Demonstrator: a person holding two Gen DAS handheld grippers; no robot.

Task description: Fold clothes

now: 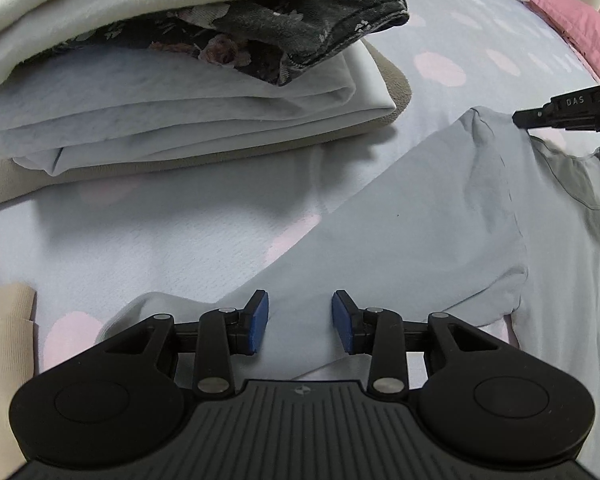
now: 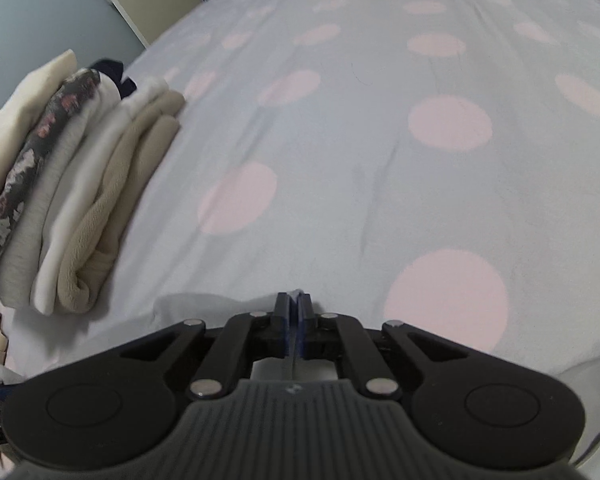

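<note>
A light grey T-shirt lies flat on the bed sheet, the one with pink dots. Its long side runs from the near left corner up to the far right, where the neck is.

The left gripper points down at the near end of the shirt. Its blue pads stand apart, one on each side of a strip of the cloth. They do not squeeze it yet, so this claw is let go.

The right gripper is at the far end, by the shoulder. Its jaws are pinched tight with a thin bit of pale cloth poking out between them. I think that is the shirt's edge.

So each hand is near its own end of the shirt. The left one looks like it must close next, so both ends can be lifted and folded together.

A pile of folded clothes sits off to the left, apart from the shirt.
</note>
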